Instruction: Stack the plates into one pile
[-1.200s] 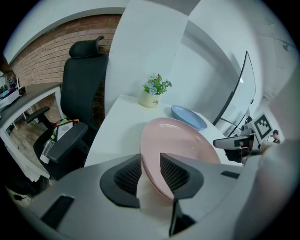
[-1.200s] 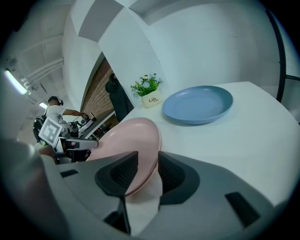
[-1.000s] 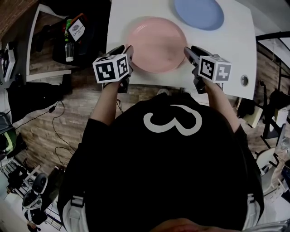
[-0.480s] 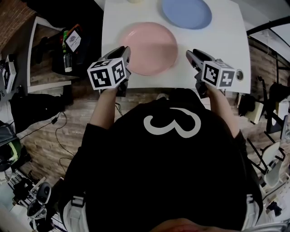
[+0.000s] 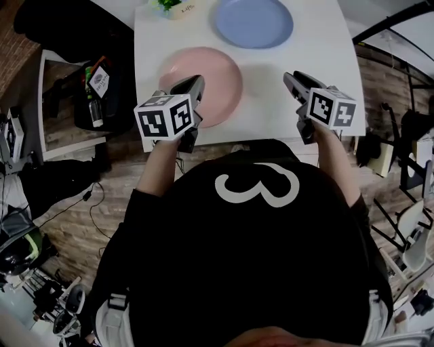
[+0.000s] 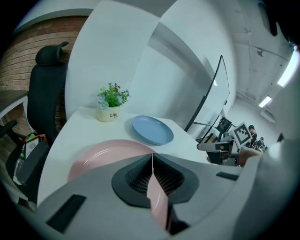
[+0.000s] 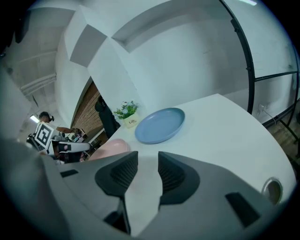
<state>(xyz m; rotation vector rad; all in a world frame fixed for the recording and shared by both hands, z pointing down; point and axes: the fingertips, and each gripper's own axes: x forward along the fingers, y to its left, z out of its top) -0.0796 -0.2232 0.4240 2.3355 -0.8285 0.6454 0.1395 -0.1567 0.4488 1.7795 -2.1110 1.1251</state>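
A pink plate [image 5: 211, 73] lies on the white table [image 5: 319, 54], near its front edge. My left gripper [image 5: 194, 86] is closing, and its pads pinch the near rim of the pink plate [image 6: 101, 157], which runs thin between the jaws of the left gripper [image 6: 152, 159]. A blue plate [image 5: 254, 22] lies flat further back; it also shows as the blue plate [image 6: 152, 130] and the blue plate [image 7: 160, 125]. My right gripper [image 5: 293, 80] hovers over bare table to the right of the pink plate. The right gripper [image 7: 147, 164] is open, with nothing between its jaws.
A small potted plant [image 5: 173, 6] stands at the table's back left, beside the blue plate. A cable hole [image 7: 272, 190] sits in the table near its right front corner. A black chair [image 6: 44, 93] and a side shelf with bottles [image 5: 95, 81] stand left of the table.
The left jaws have gone from wide open to pinching the pink plate's near rim. The right gripper now stands apart from the plate's right edge. The head camera has pulled back.
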